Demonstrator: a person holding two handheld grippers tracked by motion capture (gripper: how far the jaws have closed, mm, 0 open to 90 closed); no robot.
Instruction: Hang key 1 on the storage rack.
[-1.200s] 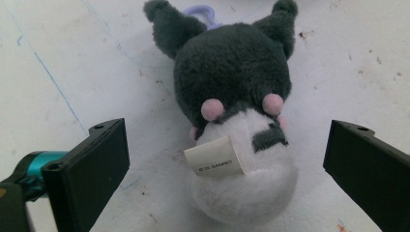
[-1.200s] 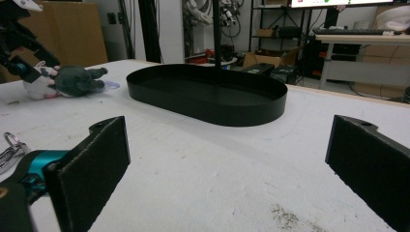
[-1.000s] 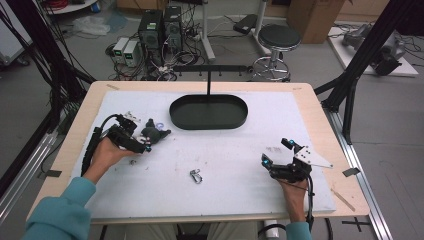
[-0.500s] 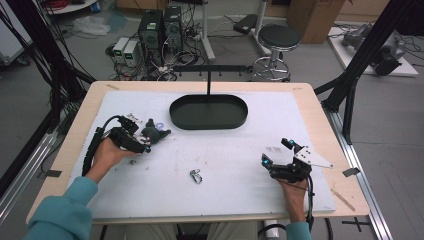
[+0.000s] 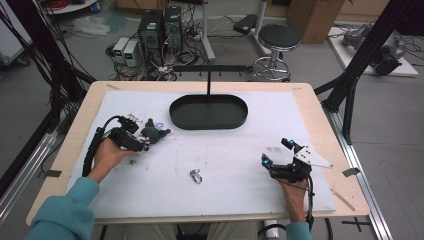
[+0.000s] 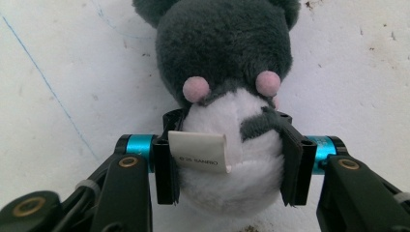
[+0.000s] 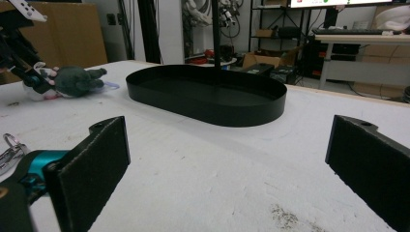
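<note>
A: Start at the left gripper (image 6: pixel 227 166). What is it doing?

B: Its two black jaws are pressed against the sides of a plush toy (image 6: pixel 227 96), one on each flank of the white belly, with the sewn-in label (image 6: pixel 200 152) caught by the left jaw. So it is pinching the toy, which lies on the white mat (image 5: pixel 225 160) at the left side of the table, head pointing away from the gripper.

A: And from above?

B: The left gripper (image 5: pixel 142 142) sits in the person's left hand (image 5: pixel 107 155), with the grey toy (image 5: pixel 152 134) just beyond its tips, a little left of the black oval tray (image 5: pixel 208 111) at the far middle of the table.

A: The right gripper?

B: The right gripper (image 5: pixel 272 162) rests low on the near right of the mat, jaws spread wide with nothing between them. Its own camera looks across the mat at the tray (image 7: pixel 208 94) and the toy (image 7: pixel 72 79) well off to the left.

A: Which step is this?

B: I judge the grasp is made and the lift not yet begun. The next move probably calls for raising the toy clear of the mat and carrying it right and far to the tray, keeping the squeeze firm since soft plush can slip. A small metal clip (image 5: pixel 196 176) lies near the middle, apart from both grippers.
</note>
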